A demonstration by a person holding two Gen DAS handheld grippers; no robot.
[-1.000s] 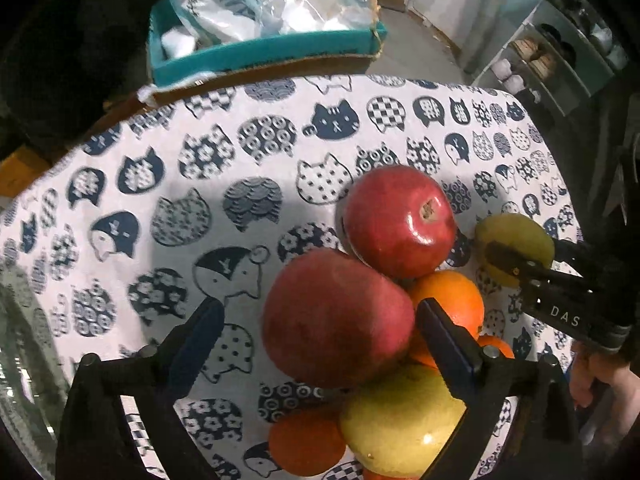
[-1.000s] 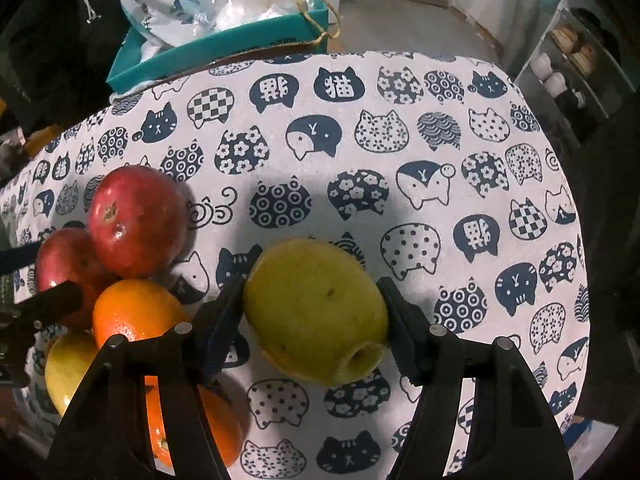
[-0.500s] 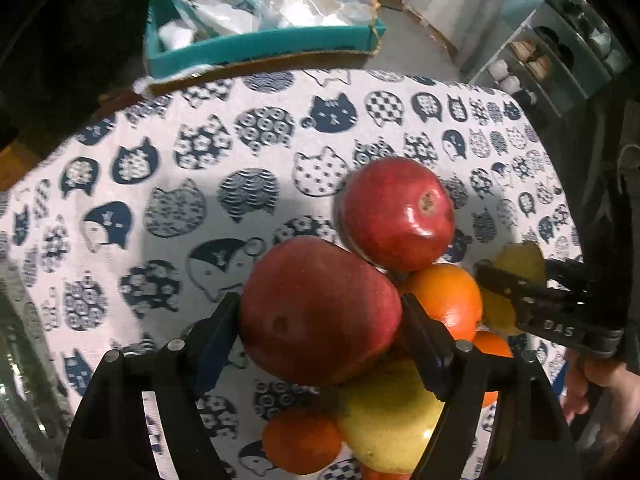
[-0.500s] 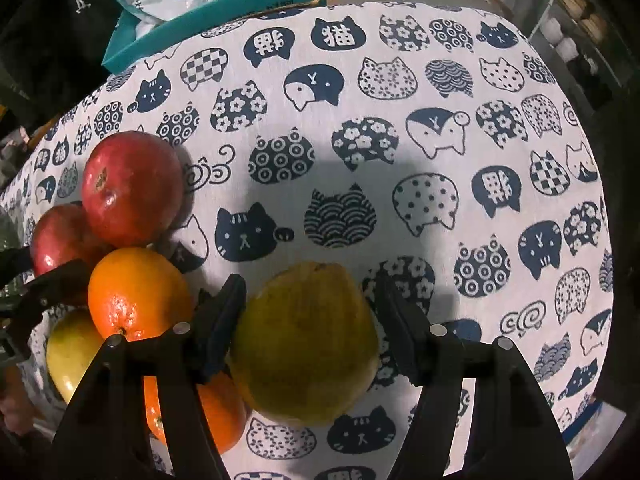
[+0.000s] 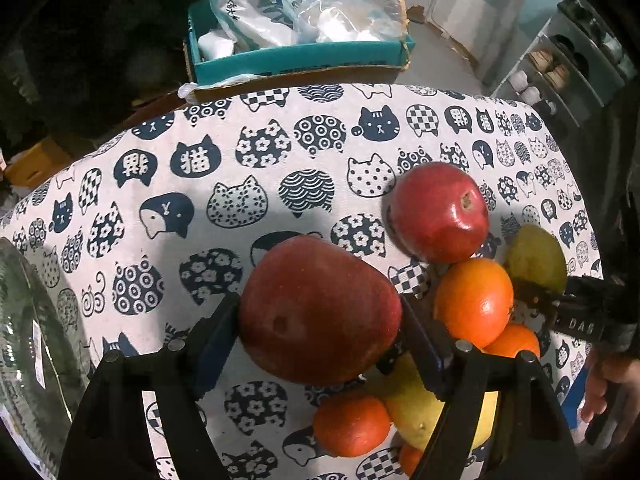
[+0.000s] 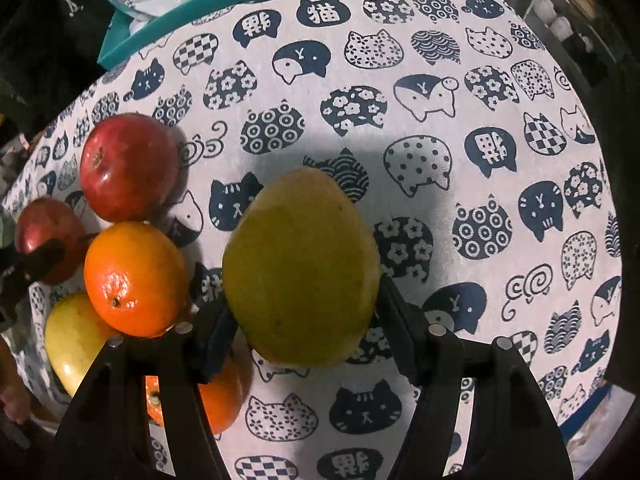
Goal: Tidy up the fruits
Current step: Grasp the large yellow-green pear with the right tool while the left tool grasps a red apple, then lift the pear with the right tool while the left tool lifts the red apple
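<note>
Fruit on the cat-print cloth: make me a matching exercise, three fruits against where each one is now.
Things:
1. dull red apple
2. yellow-green pear
3. shiny red apple

Places:
A. lying on the cloth, above an orange
B. between the left gripper fingers
C. between the right gripper fingers

Pairs: 1-B, 2-C, 3-A

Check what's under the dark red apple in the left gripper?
Below the dark red apple show a small orange, a yellow pear and cat-print cloth. What lies directly beneath it is covered.
</note>
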